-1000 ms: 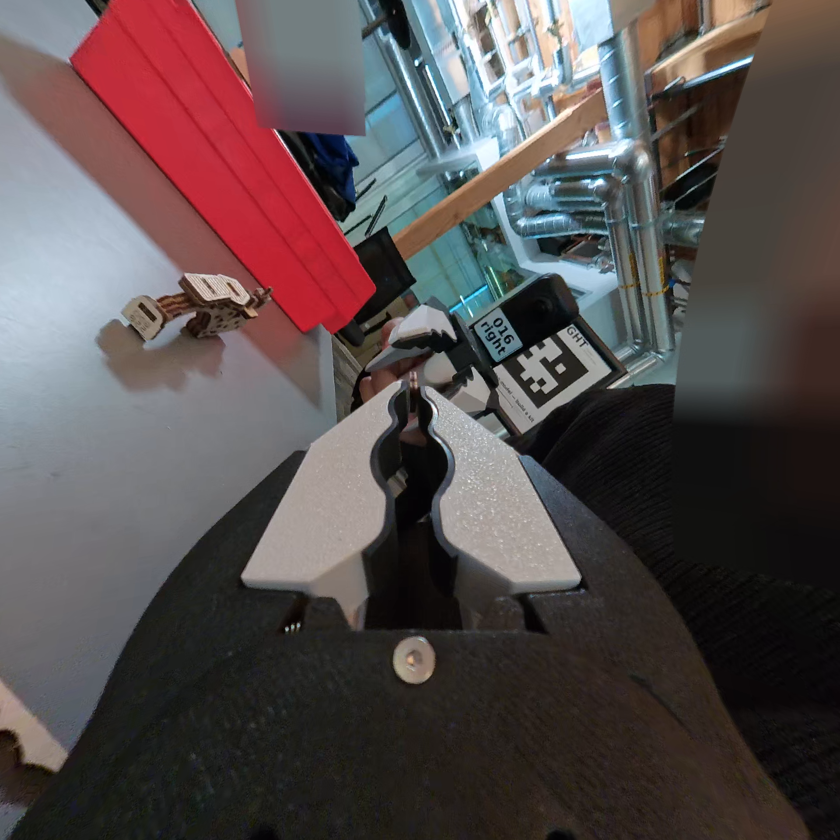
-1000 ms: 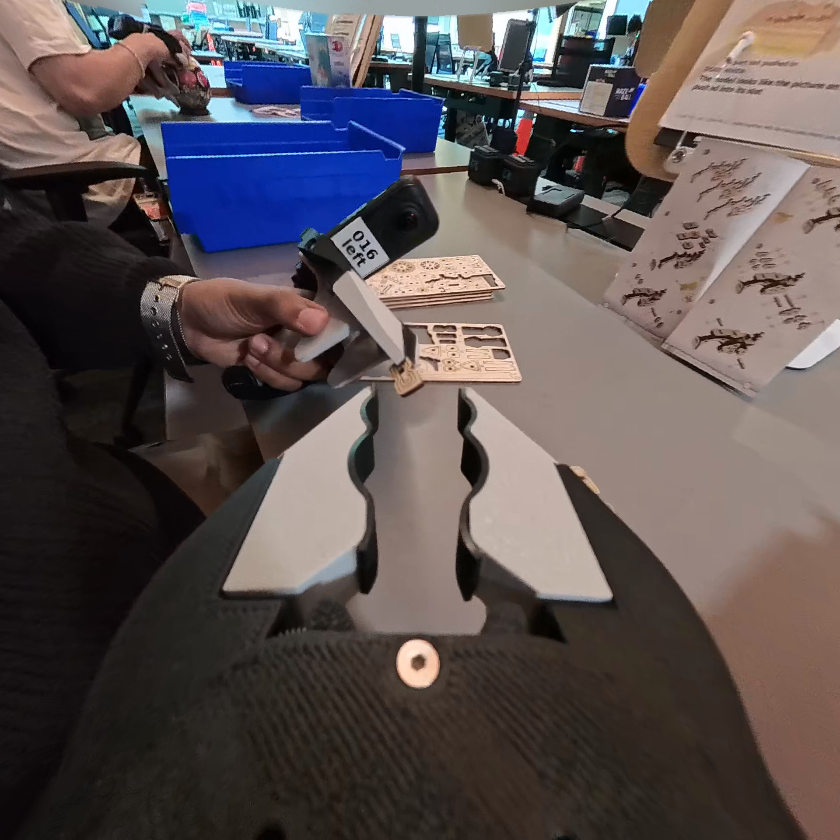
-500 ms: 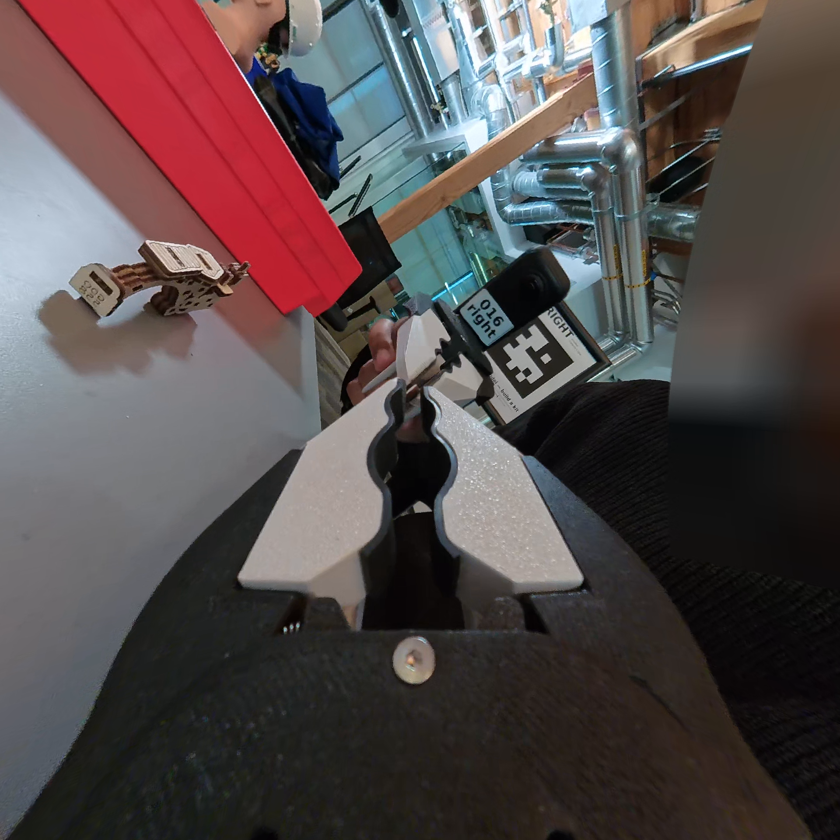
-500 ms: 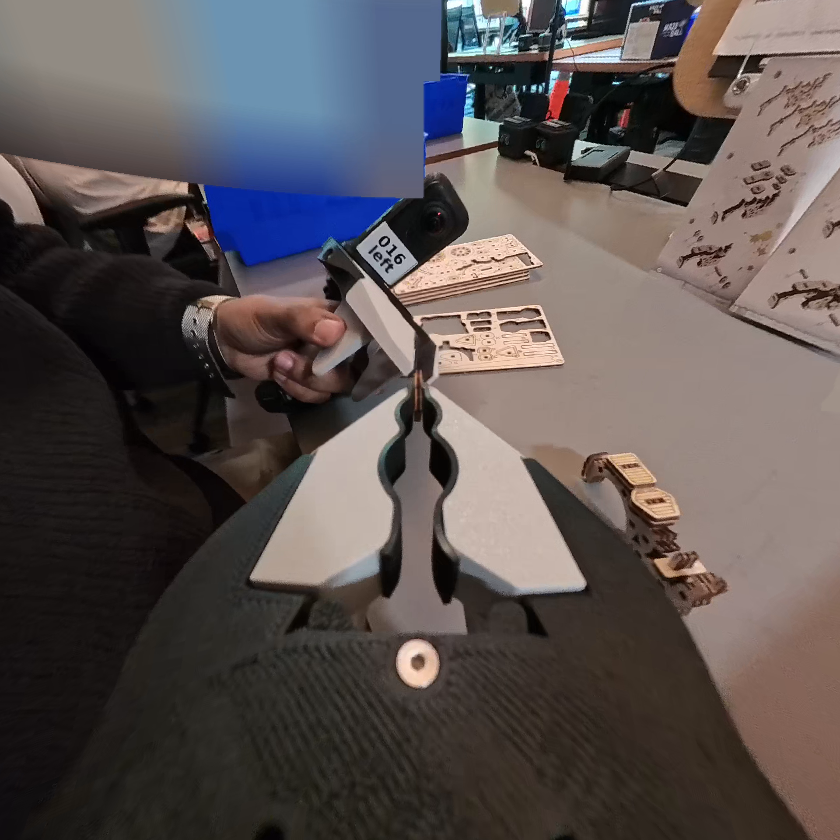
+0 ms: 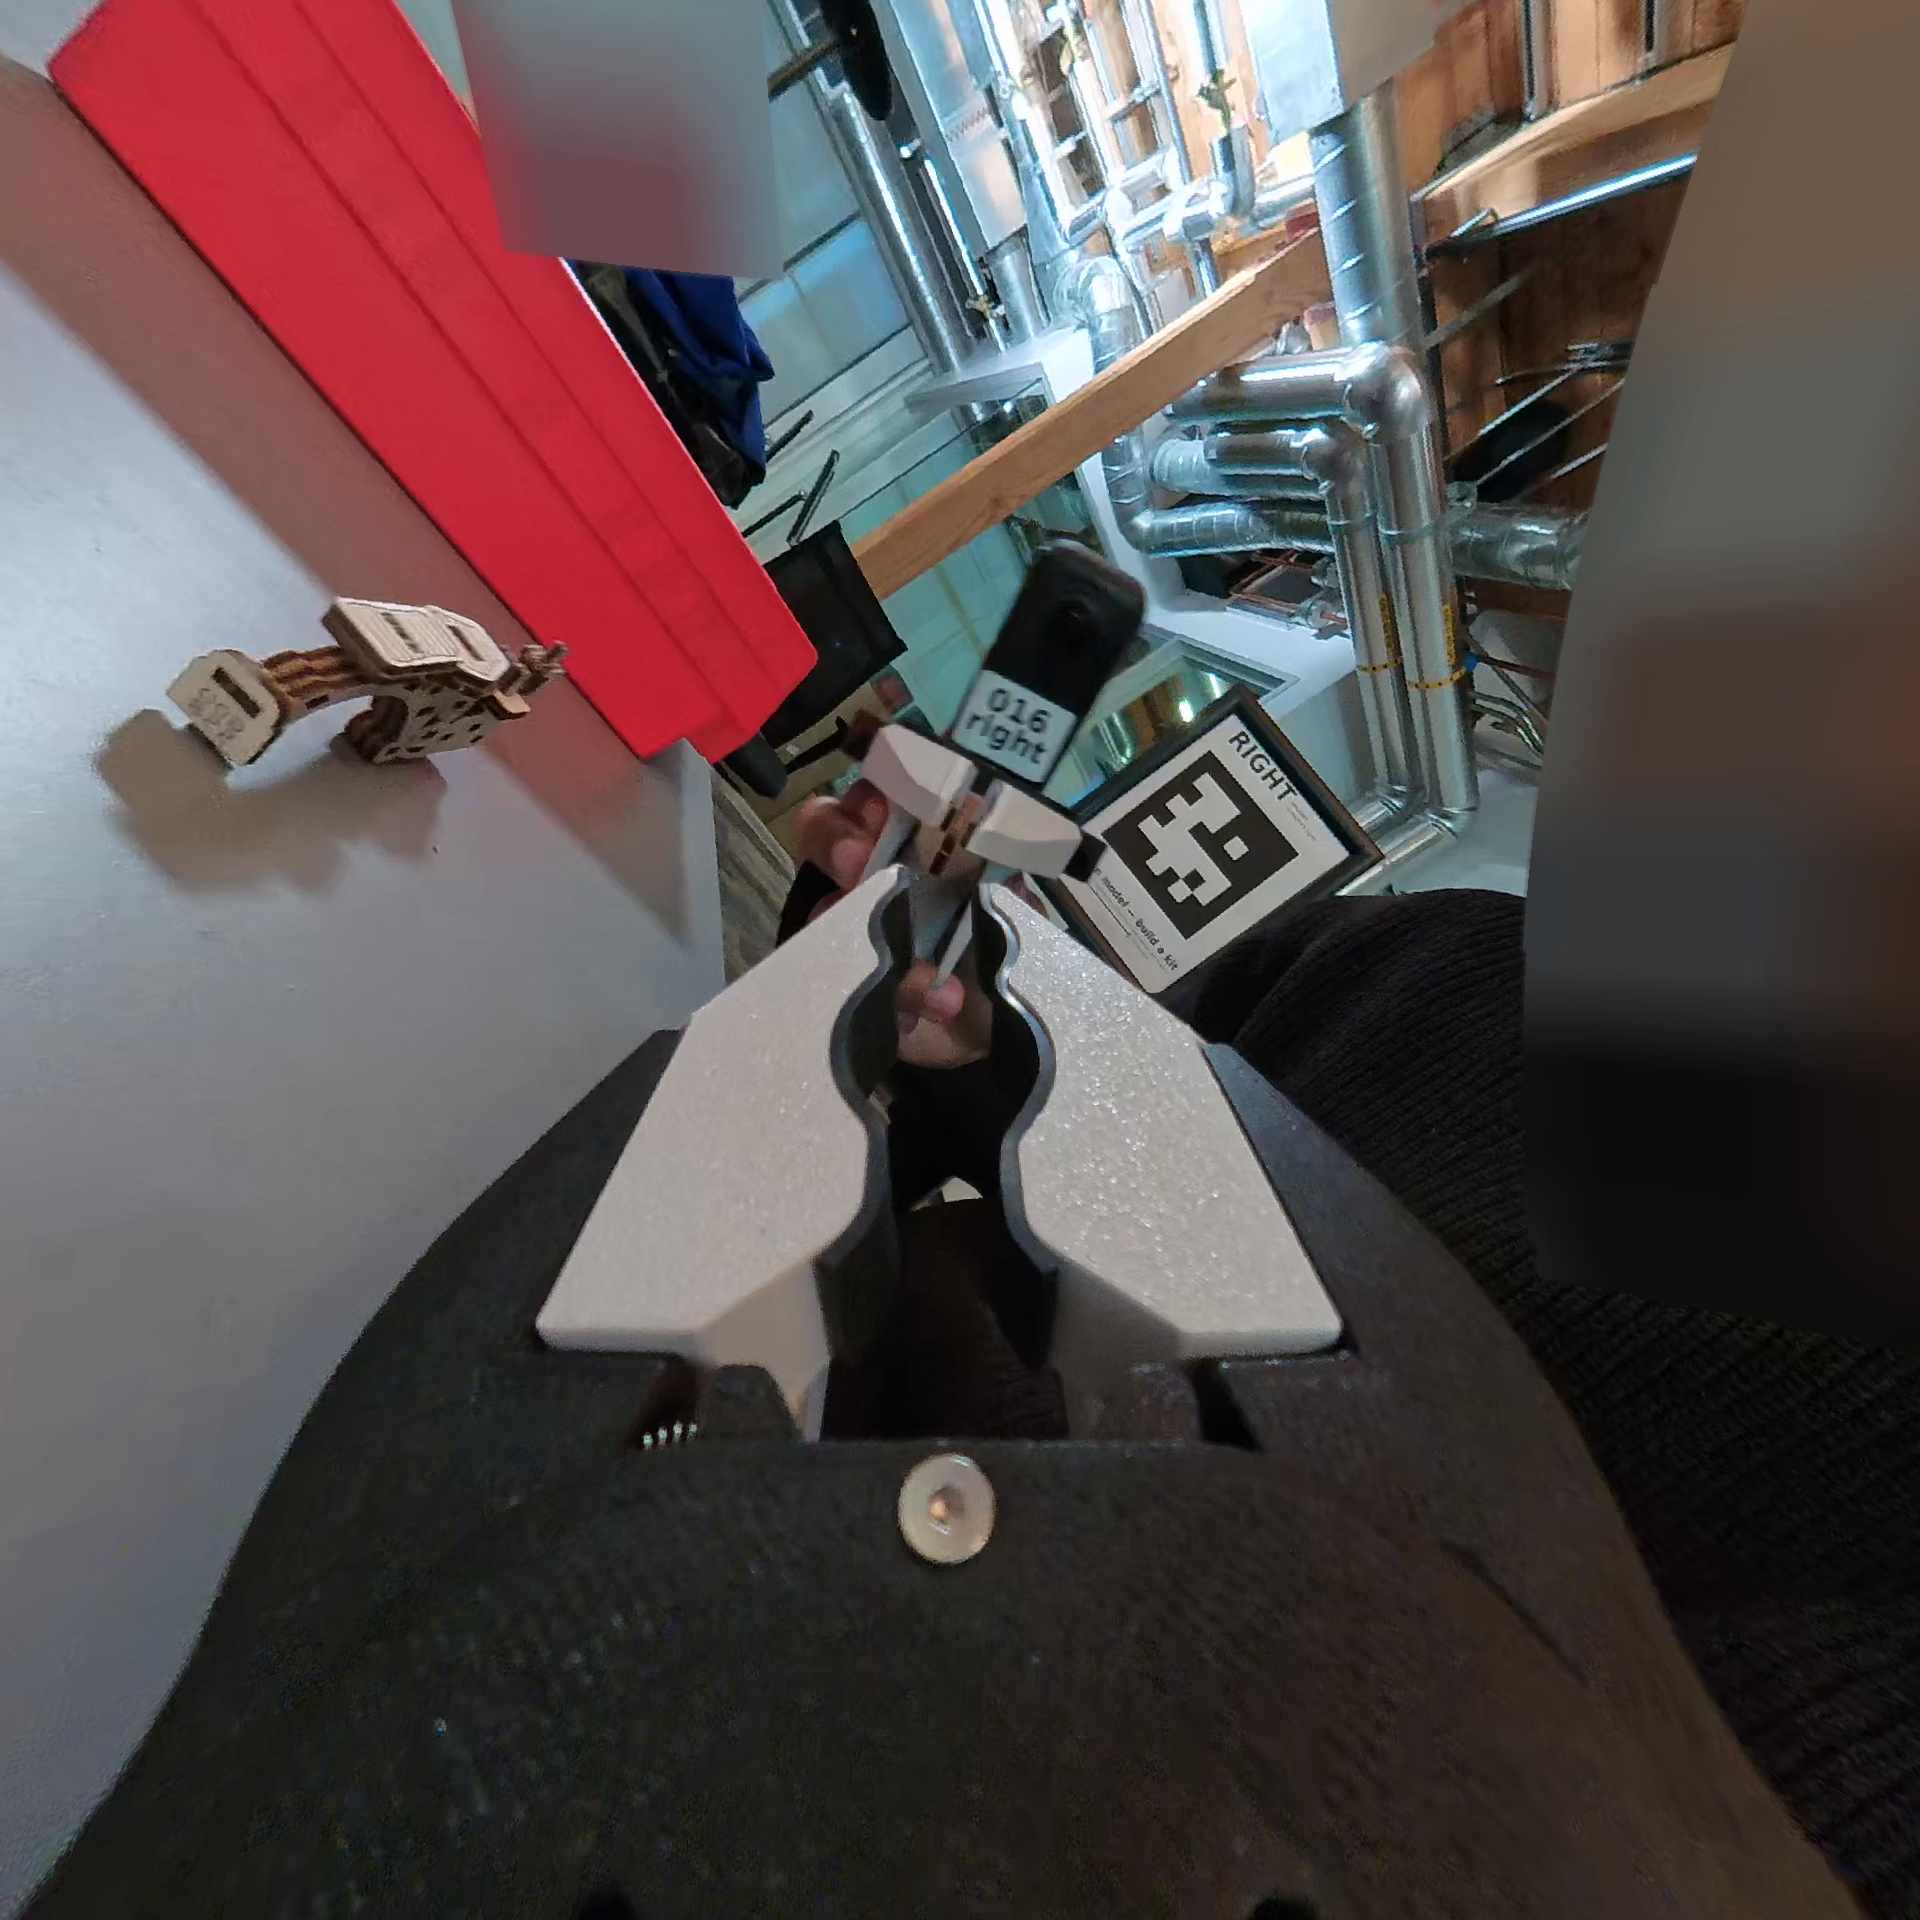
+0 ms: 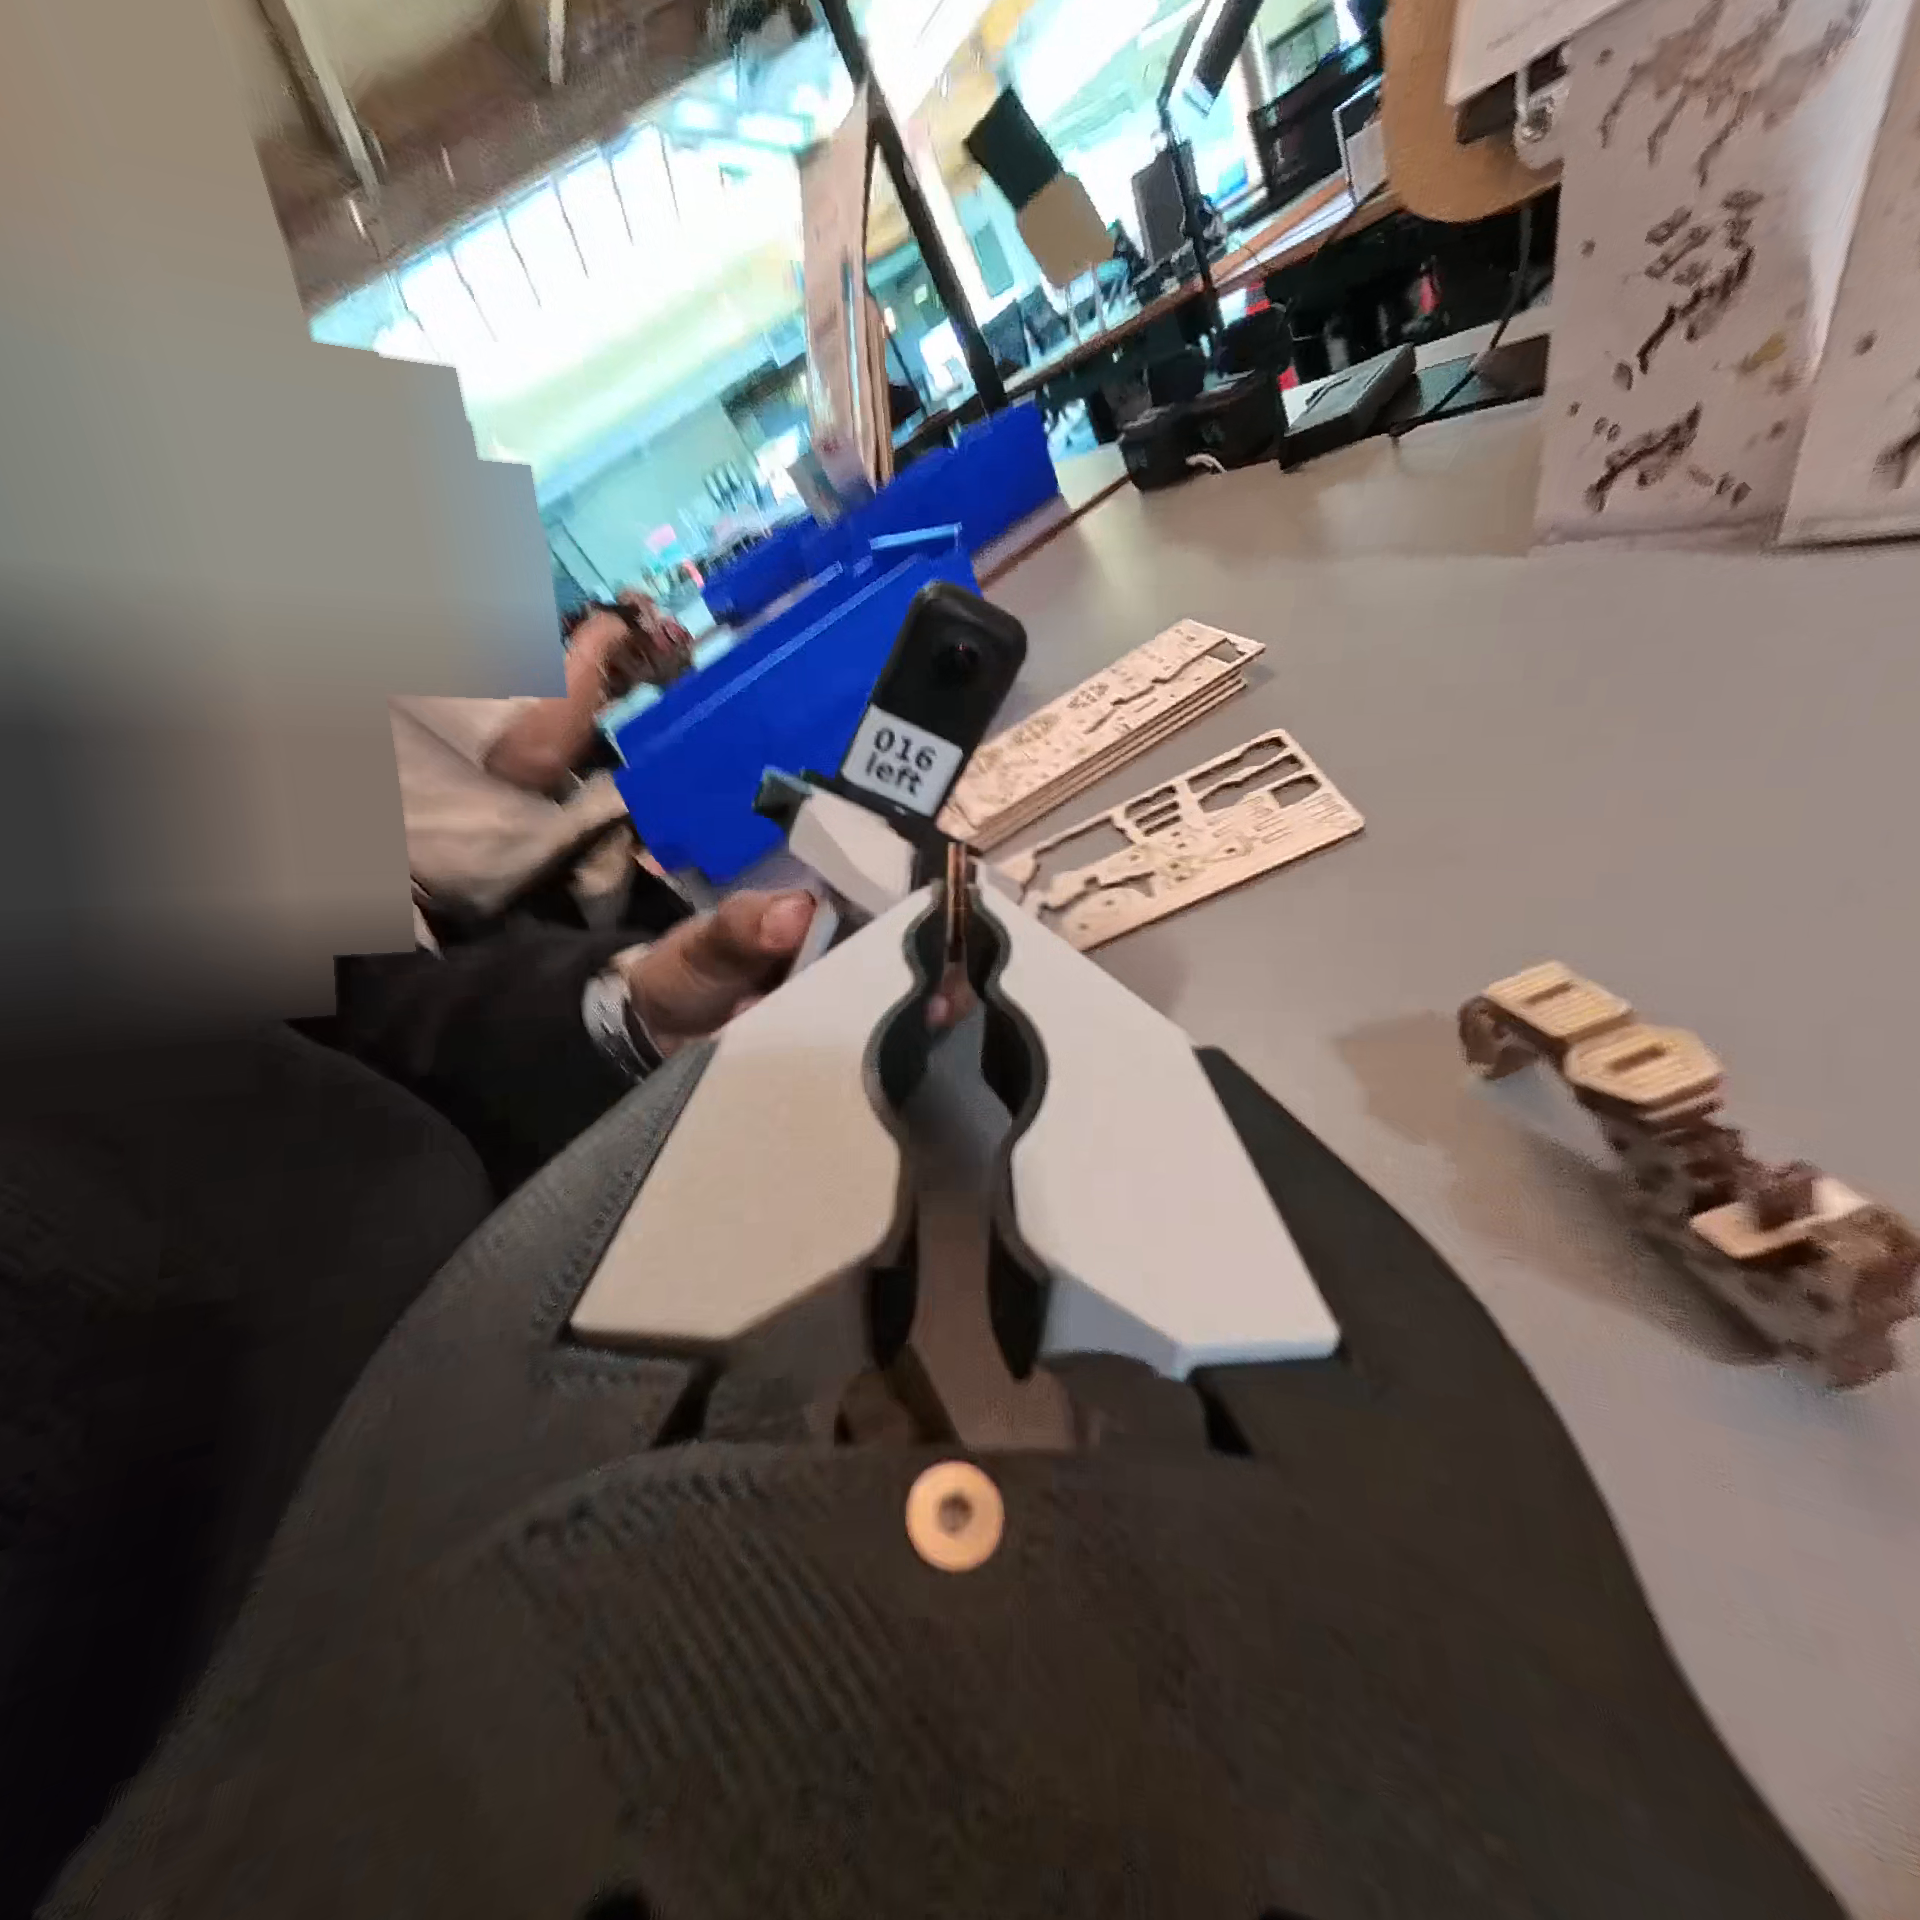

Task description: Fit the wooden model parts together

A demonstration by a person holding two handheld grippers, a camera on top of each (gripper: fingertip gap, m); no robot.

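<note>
A small flat wooden part [image 6: 957, 883] stands edge-on between the tips of my right gripper [image 6: 956, 925], which is shut on it. In the left wrist view the same part [image 5: 938, 844] shows clamped in the right gripper [image 5: 948, 821] just beyond my left gripper [image 5: 943, 904]. The left gripper's jaws stand a little apart and hold nothing. Both grippers meet tip to tip in the air beside the table's edge. The partly built wooden model [image 6: 1662, 1143] lies on the grey table [image 6: 1558, 727]. It also shows in the left wrist view [image 5: 374, 691].
A punched-out wooden sheet [image 6: 1195, 842] and a stack of sheets [image 6: 1112, 727] lie farther back. Blue bins [image 6: 810, 748] stand behind them, printed sheets [image 6: 1714, 260] at the right. A red bin [image 5: 416, 312] stands behind the model. A person's dark sleeve fills the lower left.
The right gripper closed on the small part that the left gripper was holding. The left gripper's jaws have since opened off it. Both views have tilted.
</note>
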